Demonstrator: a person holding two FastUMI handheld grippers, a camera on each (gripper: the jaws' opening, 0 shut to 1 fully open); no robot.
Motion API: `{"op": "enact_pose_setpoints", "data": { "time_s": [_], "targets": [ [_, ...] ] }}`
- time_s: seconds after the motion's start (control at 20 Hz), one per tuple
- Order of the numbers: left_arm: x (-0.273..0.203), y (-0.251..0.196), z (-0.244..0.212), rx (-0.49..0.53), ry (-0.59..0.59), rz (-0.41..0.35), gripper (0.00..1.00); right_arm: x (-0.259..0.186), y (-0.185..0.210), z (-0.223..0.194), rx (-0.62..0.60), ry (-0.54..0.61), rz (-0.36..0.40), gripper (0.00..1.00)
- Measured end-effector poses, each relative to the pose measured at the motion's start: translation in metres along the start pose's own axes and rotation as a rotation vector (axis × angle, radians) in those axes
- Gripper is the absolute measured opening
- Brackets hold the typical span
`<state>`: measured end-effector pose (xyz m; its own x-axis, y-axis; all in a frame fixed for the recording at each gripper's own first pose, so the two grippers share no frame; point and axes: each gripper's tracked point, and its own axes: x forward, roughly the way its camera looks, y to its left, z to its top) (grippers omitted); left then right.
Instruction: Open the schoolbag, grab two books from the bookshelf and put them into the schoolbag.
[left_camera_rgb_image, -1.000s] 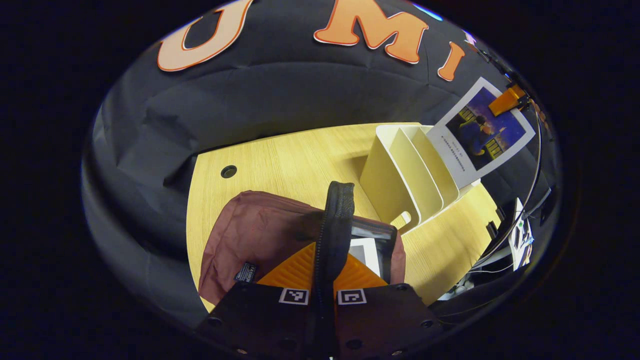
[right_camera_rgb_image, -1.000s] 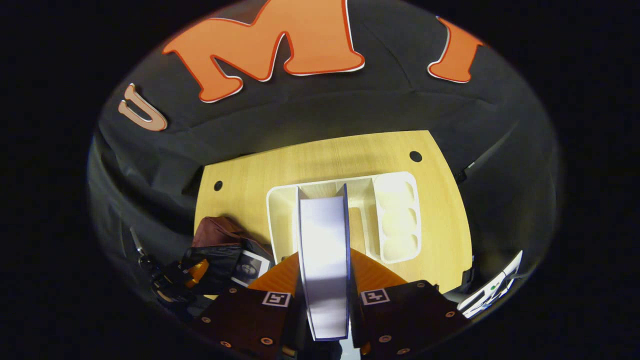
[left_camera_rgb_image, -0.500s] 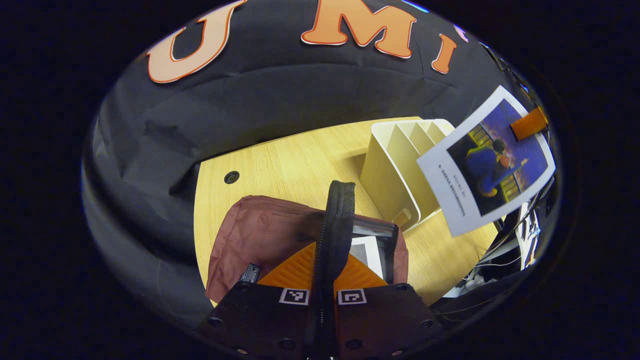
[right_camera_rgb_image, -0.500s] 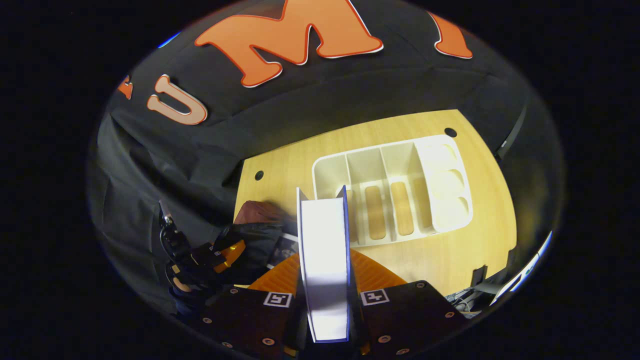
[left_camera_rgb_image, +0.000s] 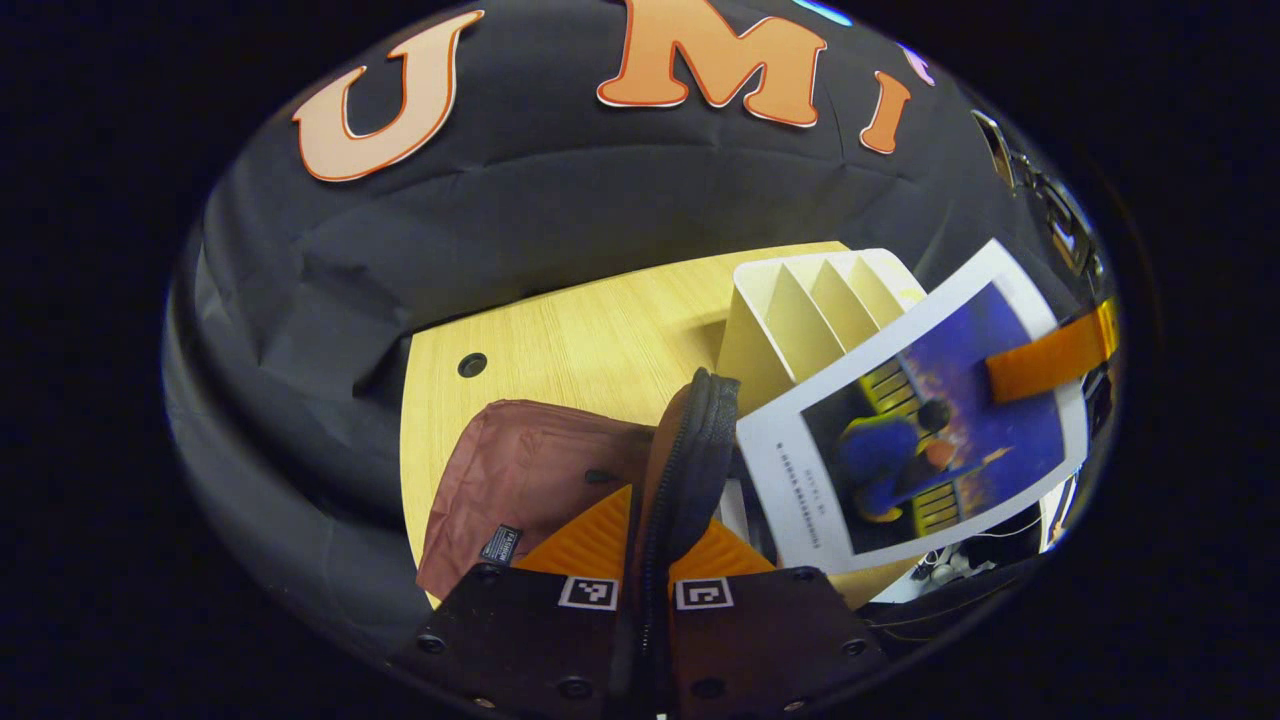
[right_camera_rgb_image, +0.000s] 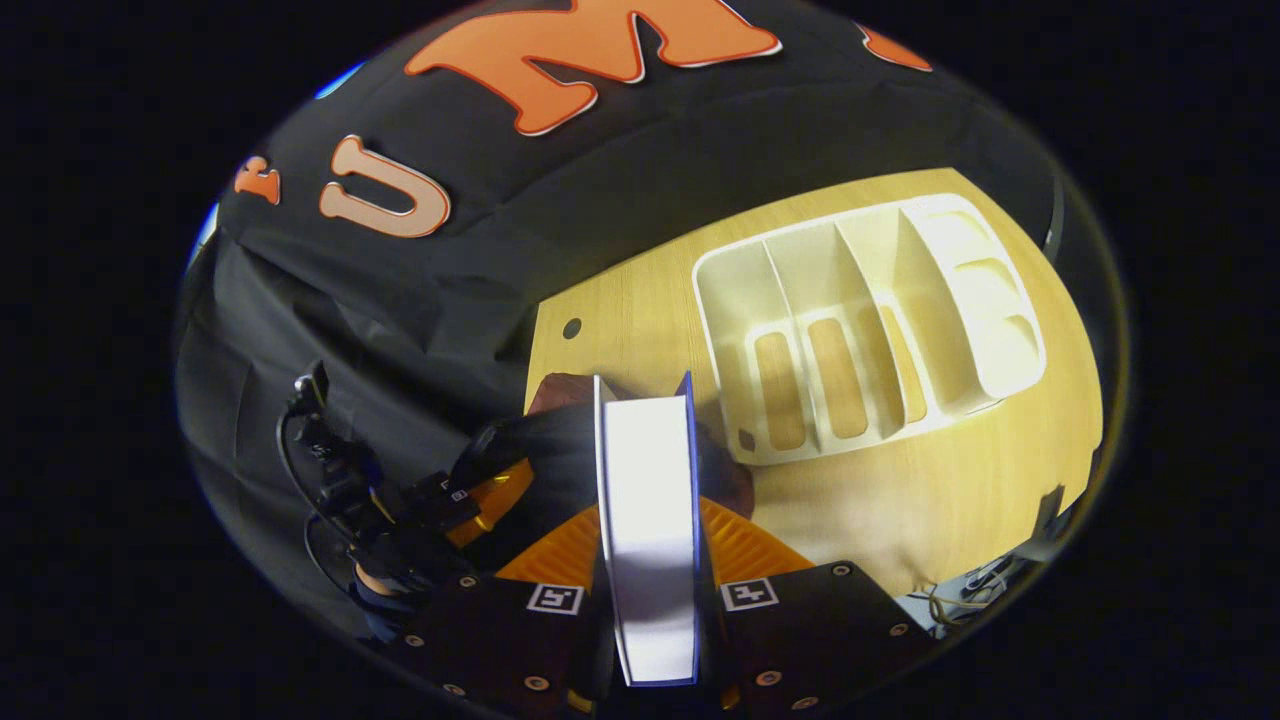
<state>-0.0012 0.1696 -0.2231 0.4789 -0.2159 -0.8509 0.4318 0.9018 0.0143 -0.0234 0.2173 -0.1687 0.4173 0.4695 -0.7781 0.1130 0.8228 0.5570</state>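
The maroon schoolbag (left_camera_rgb_image: 520, 470) lies on the wooden table (left_camera_rgb_image: 570, 340). My left gripper (left_camera_rgb_image: 650, 525) is shut on its black zipper flap (left_camera_rgb_image: 695, 440) and holds the flap up, so the bag stands open. A book with a blue picture cover (left_camera_rgb_image: 920, 430) hangs just right of the flap, above the bag's mouth, with an orange finger (left_camera_rgb_image: 1050, 350) of the right gripper on it. In the right gripper view my right gripper (right_camera_rgb_image: 650, 525) is shut on that book (right_camera_rgb_image: 648, 500), seen edge-on over the schoolbag (right_camera_rgb_image: 565, 390). The white bookshelf (right_camera_rgb_image: 870, 320) holds no books.
The bookshelf (left_camera_rgb_image: 810, 310) stands close behind and to the right of the bag. The left gripper and the hand holding it (right_camera_rgb_image: 420, 510) sit low left in the right gripper view. Cables and gear (left_camera_rgb_image: 1050, 500) lie past the table's right edge.
My right gripper has carried the book away from the bookshelf and over to the bag's opening. The left gripper has kept hold of the flap, which now leans slightly right.
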Motion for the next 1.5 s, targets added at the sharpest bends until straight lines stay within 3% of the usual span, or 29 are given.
{"op": "enact_pose_setpoints", "data": {
  "time_s": [0.2,0.6,0.9,1.1,1.35,1.45,1.5],
  "targets": [
    [-0.009,0.004,0.014,0.029,-0.020,0.019,0.07,0.039,-0.006,-0.030,0.093,0.044,0.062,0.34],
    [-0.016,0.001,0.034,0.067,-0.053,0.020,0.07,0.092,0.018,-0.032,0.146,-0.039,0.186,0.34],
    [-0.023,0.004,0.043,0.105,-0.085,0.032,0.07,0.138,0.034,-0.035,0.184,-0.052,0.238,0.34],
    [-0.019,0.005,0.055,0.093,-0.115,-0.008,0.07,0.163,0.043,-0.038,0.206,-0.055,0.254,0.34],
    [-0.013,0.009,0.063,0.160,-0.122,0.003,0.07,0.197,0.063,-0.045,0.193,-0.026,0.259,0.35],
    [-0.007,0.019,0.065,0.154,-0.126,0.016,0.07,0.201,0.052,-0.044,0.147,-0.013,0.188,0.41],
    [-0.005,0.021,0.062,0.140,-0.118,0.013,0.07,0.203,0.052,-0.038,0.125,-0.025,0.172,0.68]
  ]
}}
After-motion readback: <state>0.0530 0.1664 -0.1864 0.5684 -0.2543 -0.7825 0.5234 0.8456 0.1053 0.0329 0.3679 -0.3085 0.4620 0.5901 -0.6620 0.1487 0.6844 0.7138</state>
